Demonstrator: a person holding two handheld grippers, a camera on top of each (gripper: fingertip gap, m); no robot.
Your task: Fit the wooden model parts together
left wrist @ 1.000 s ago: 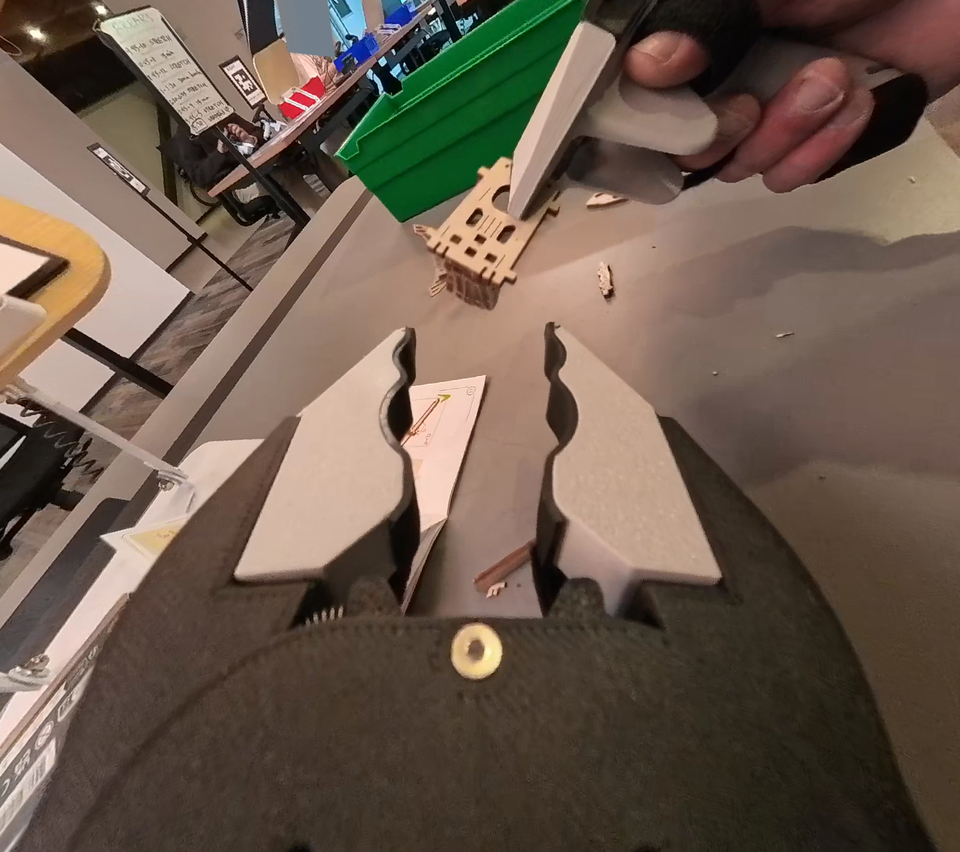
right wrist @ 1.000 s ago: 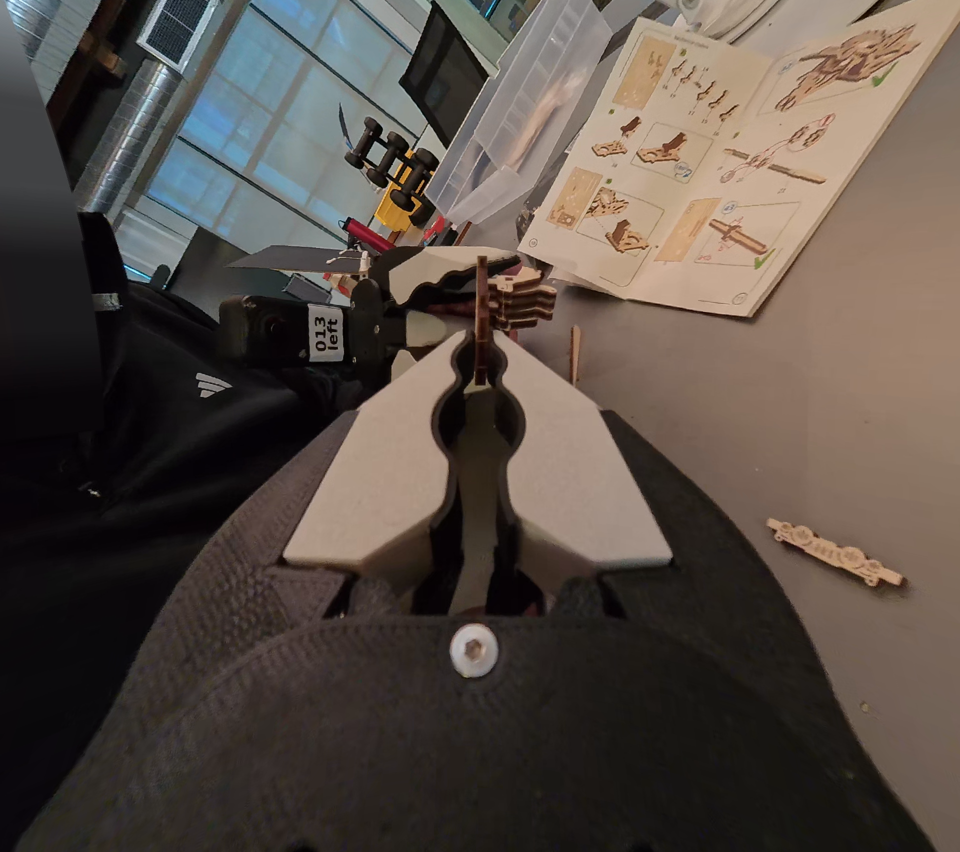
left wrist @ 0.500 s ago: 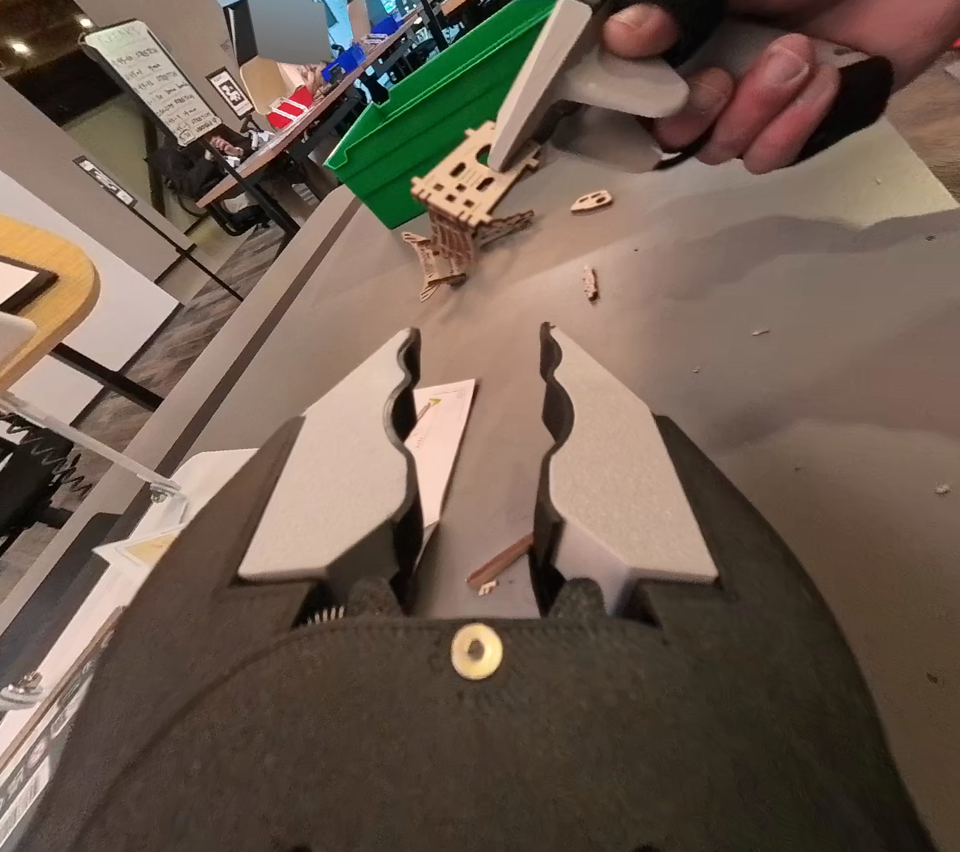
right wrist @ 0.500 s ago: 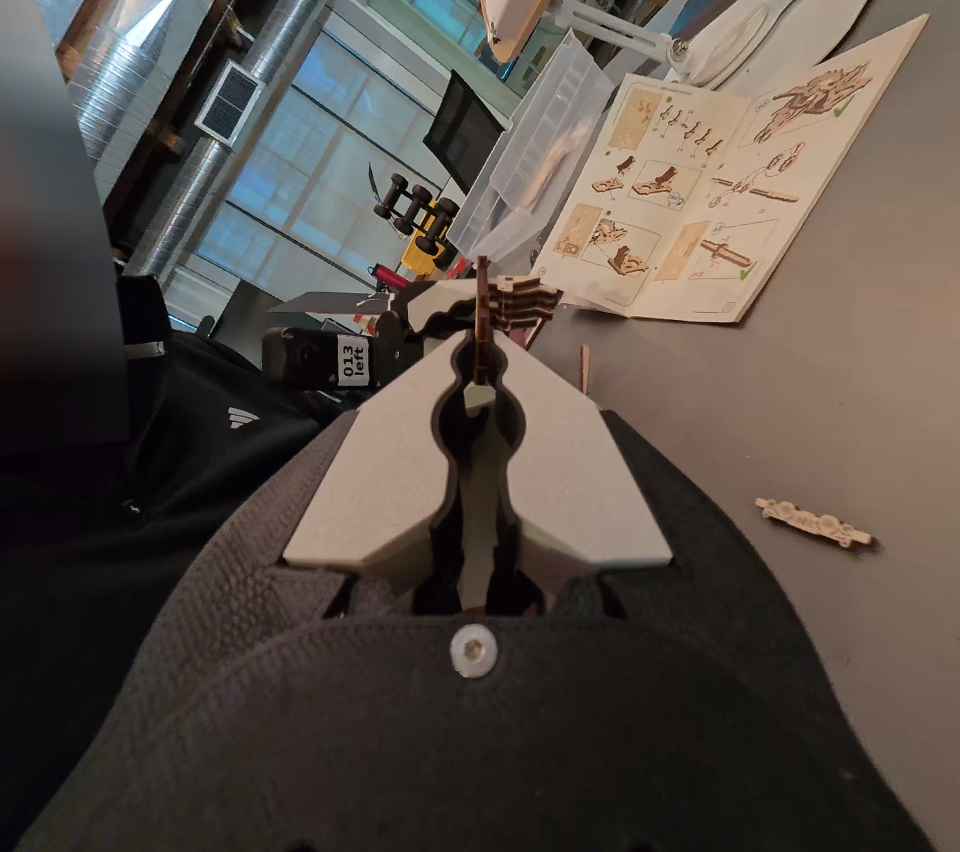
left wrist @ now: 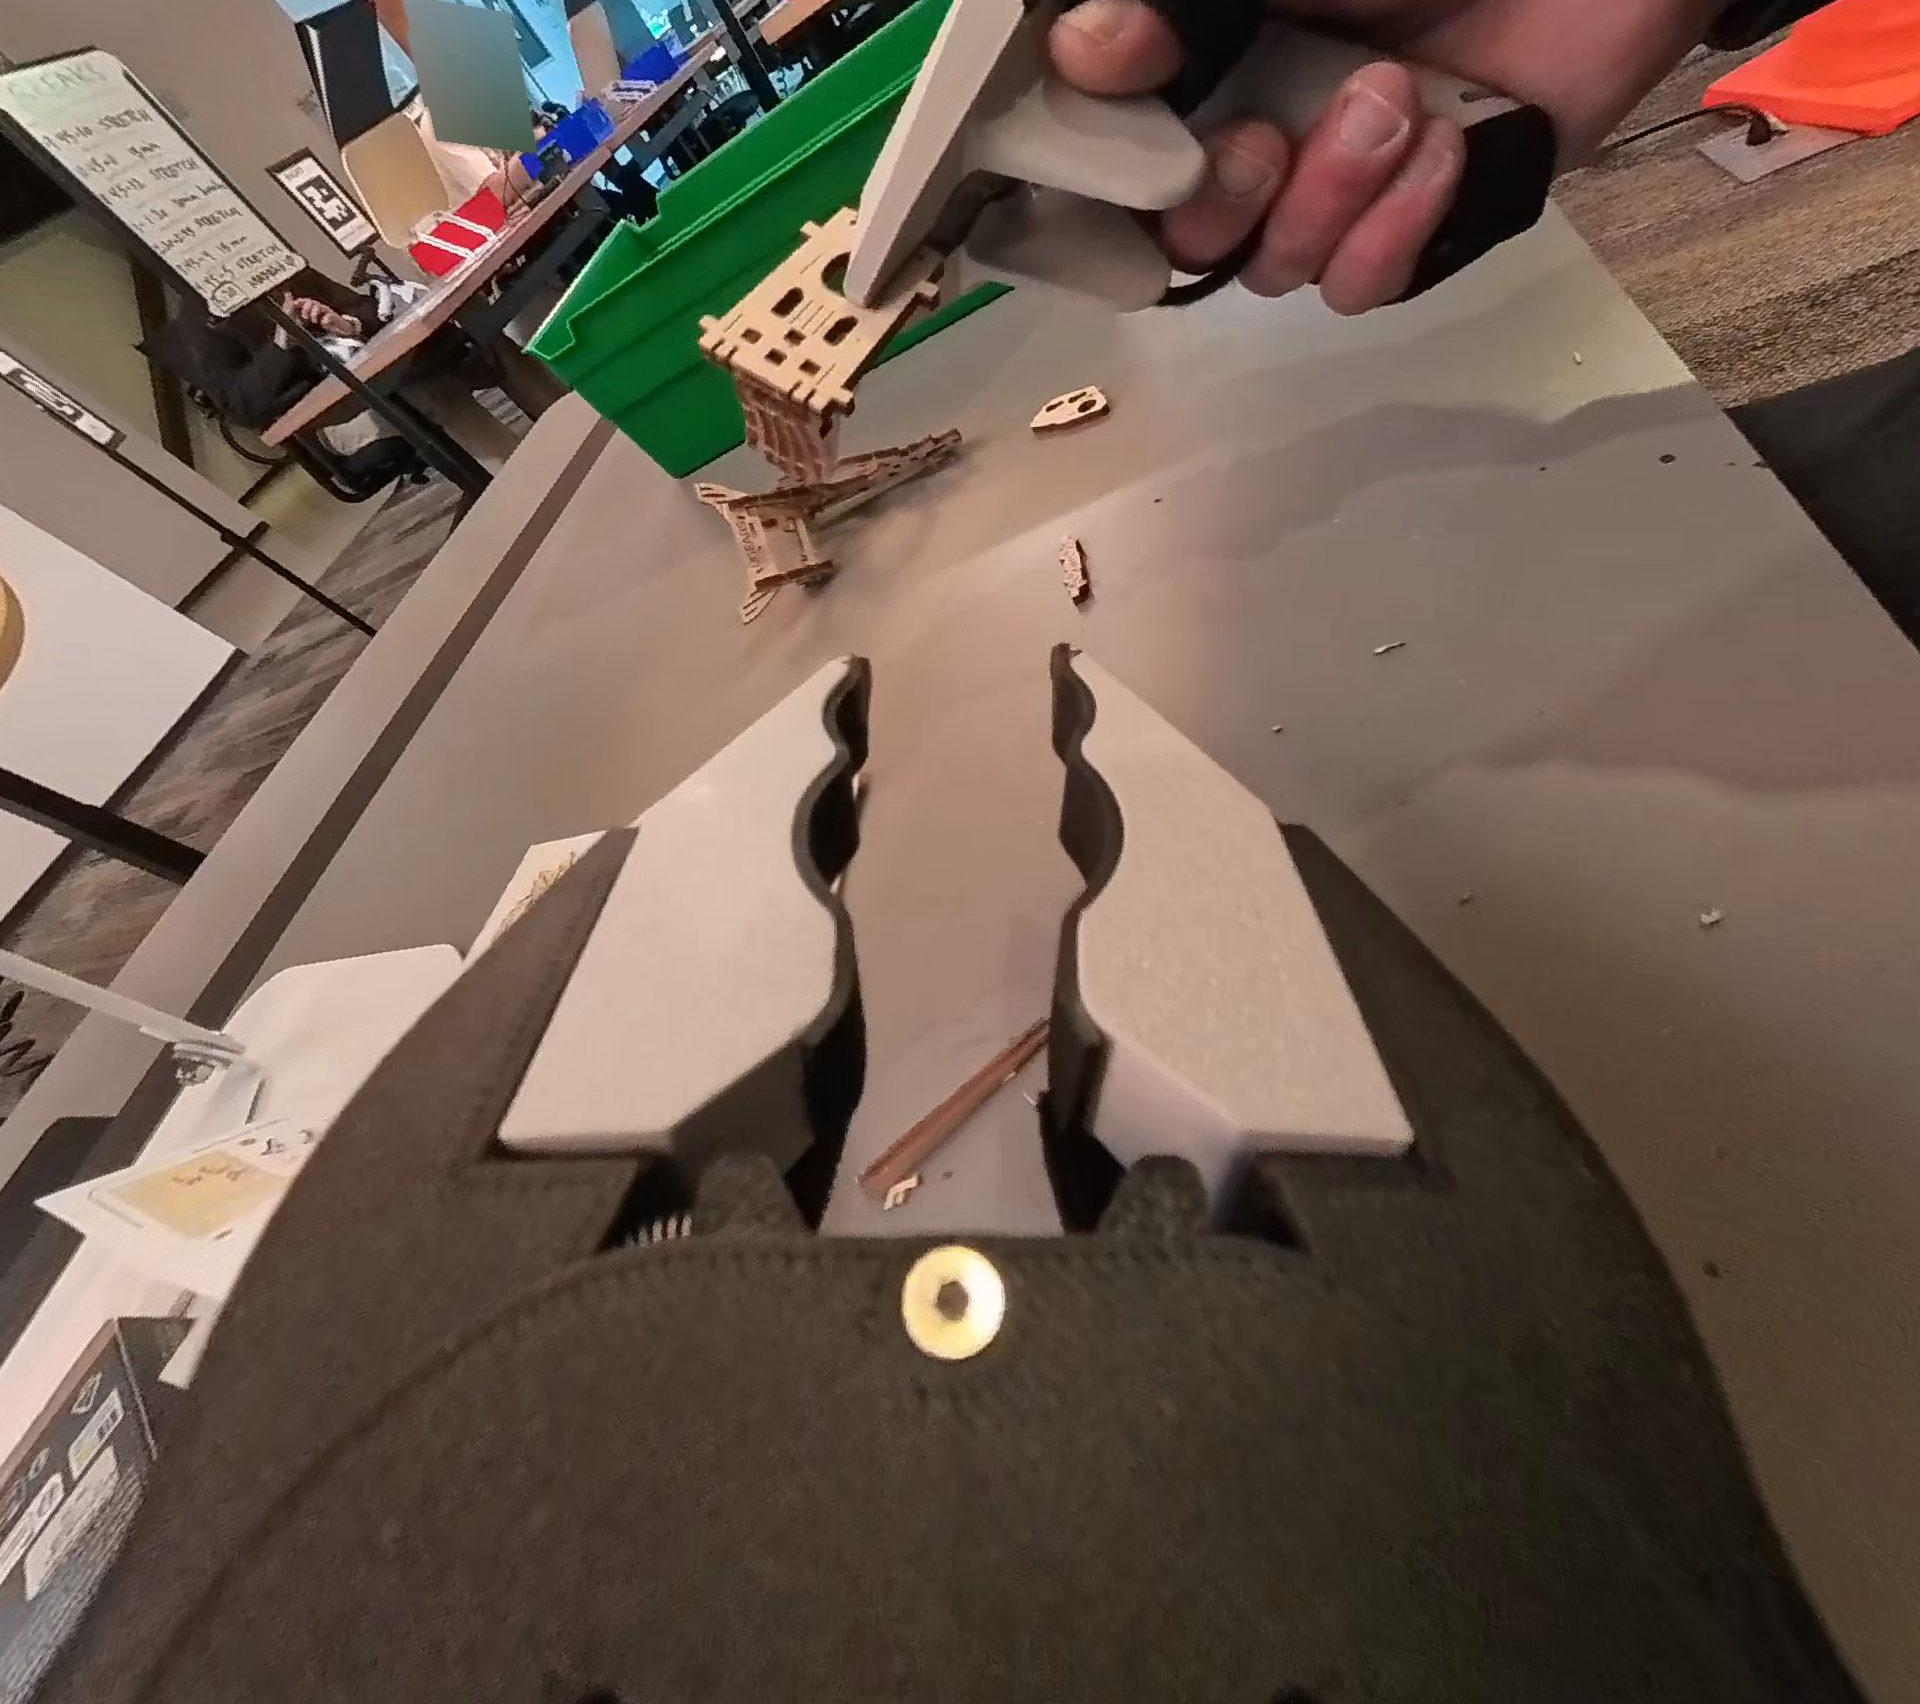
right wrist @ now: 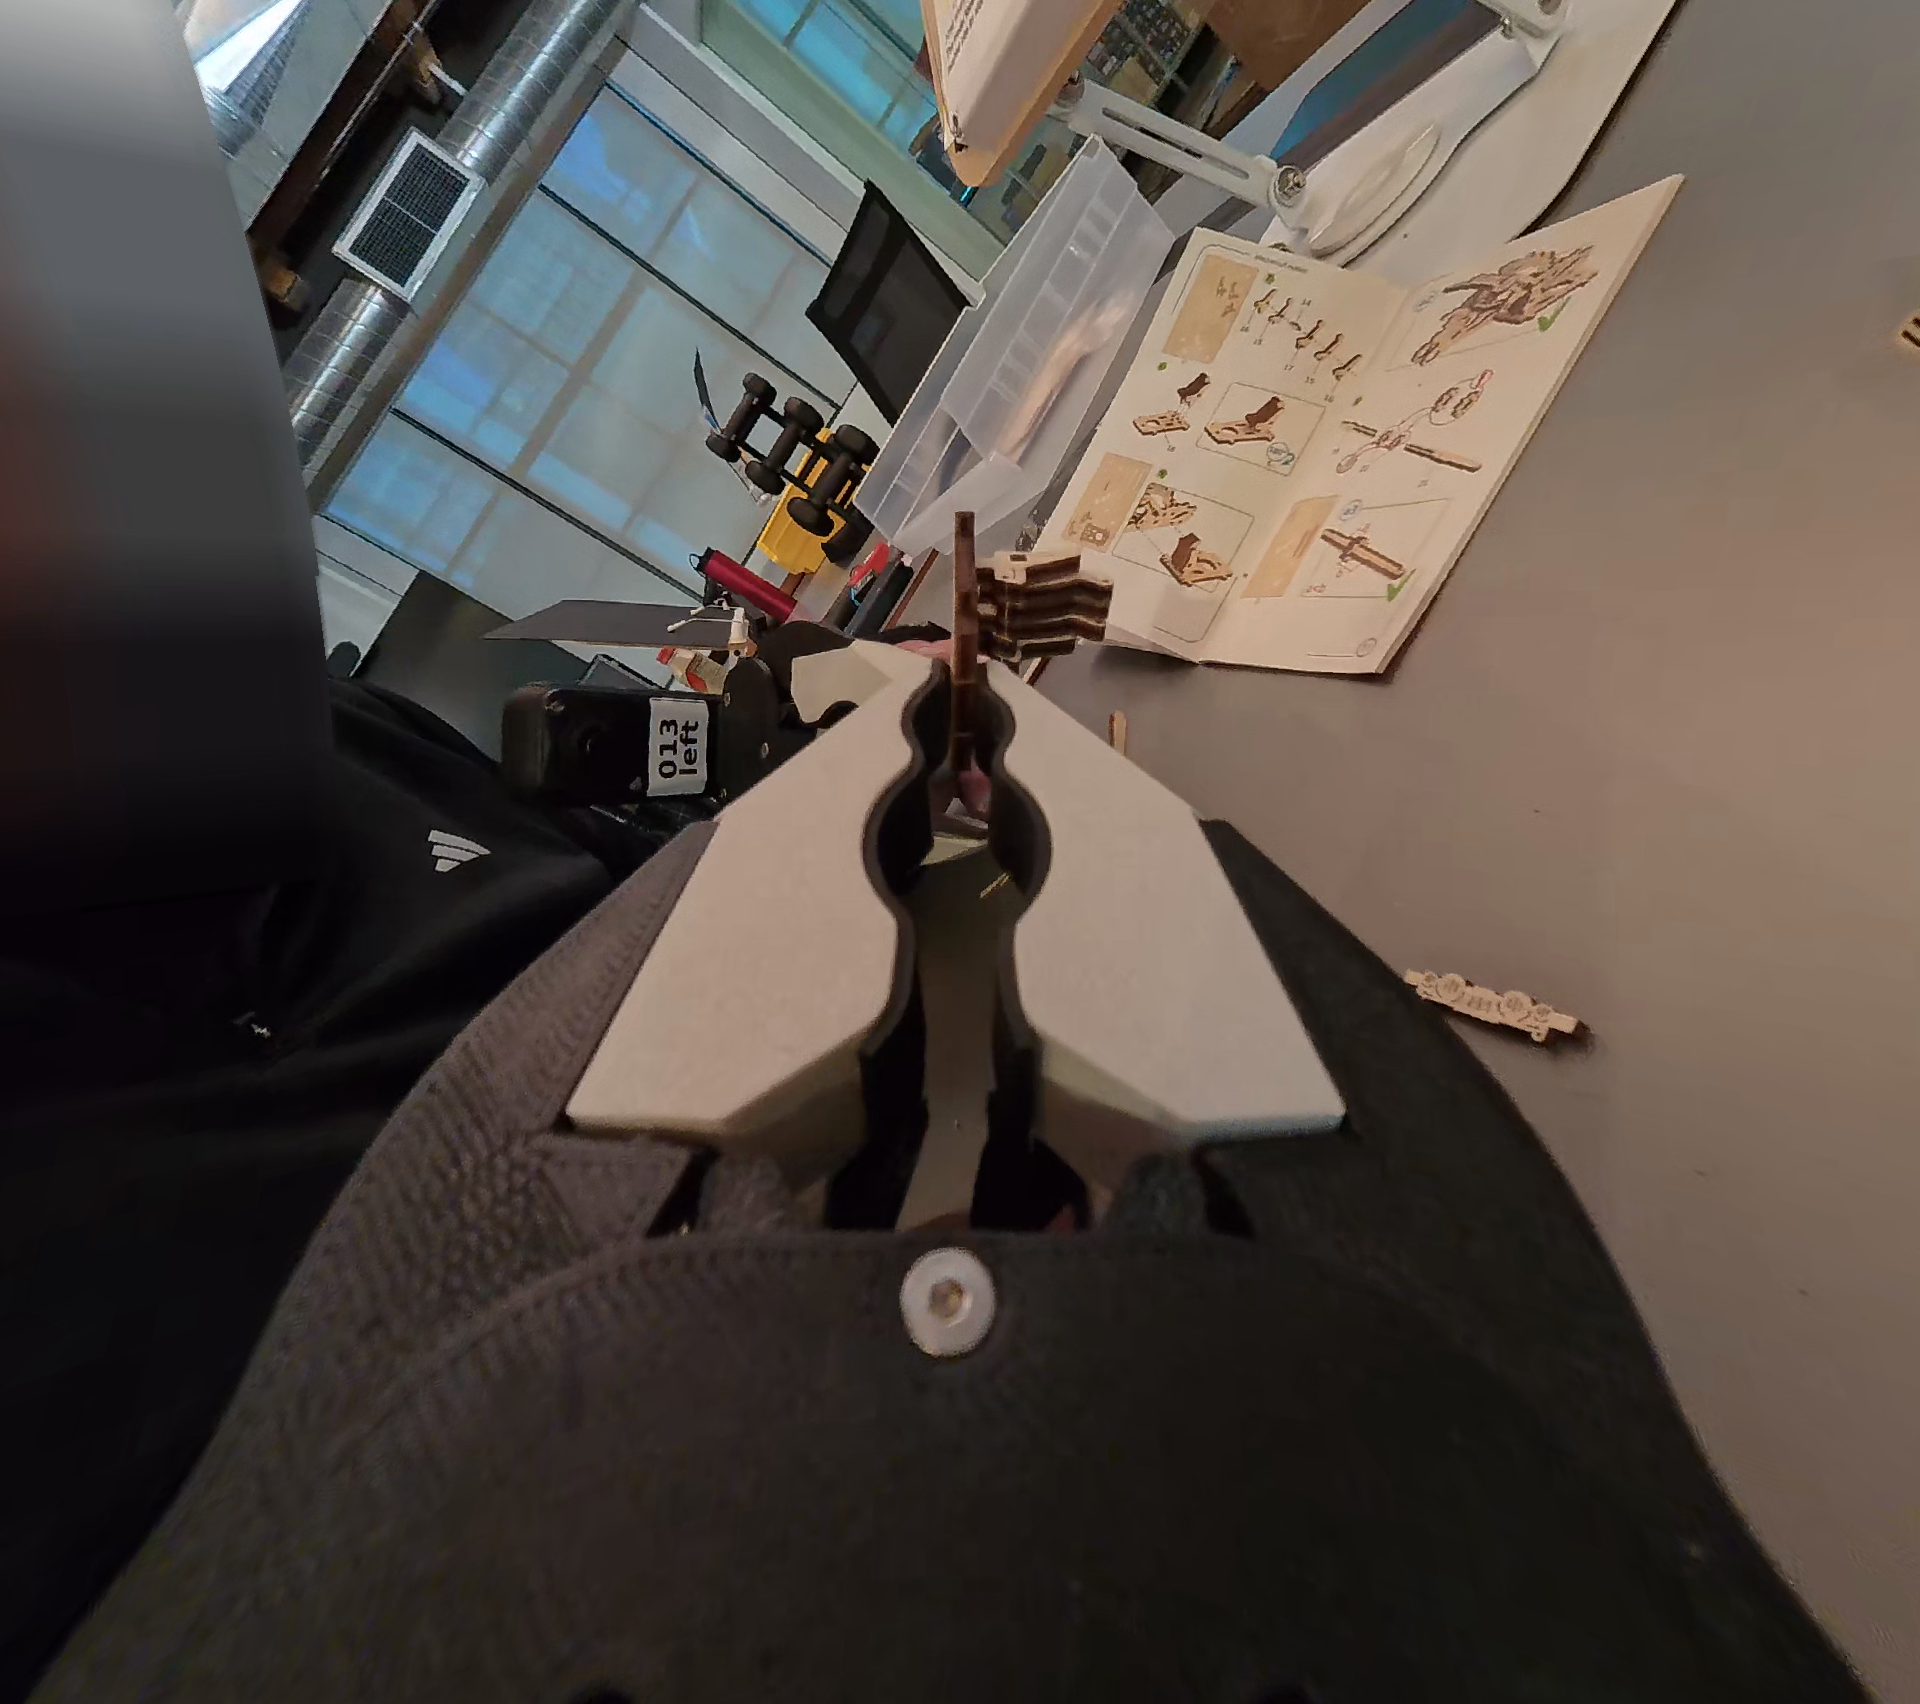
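Grey and littered with wood crumbs, the surface (left wrist: 1351,823) runs toward a green bin (left wrist: 727,283). From the left wrist view, the left hand-held gripper (left wrist: 956,698) hangs wide and empty above a thin stick (left wrist: 956,1104), while the right hand-held gripper (left wrist: 883,283) pinches the slotted plate of a partly built wooden model (left wrist: 800,345) above loose wooden pieces (left wrist: 821,501). From the right wrist view, its jaws clamp that plate edge-on, near an instruction booklet (right wrist: 1351,449); a loose strip (right wrist: 1496,1008) lies apart. Assembly looks midway, with several parts unfitted.

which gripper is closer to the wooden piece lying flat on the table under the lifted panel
Right. The right gripper holds the slotted panel just above that flat wooden piece. The left gripper is open and well short of it.
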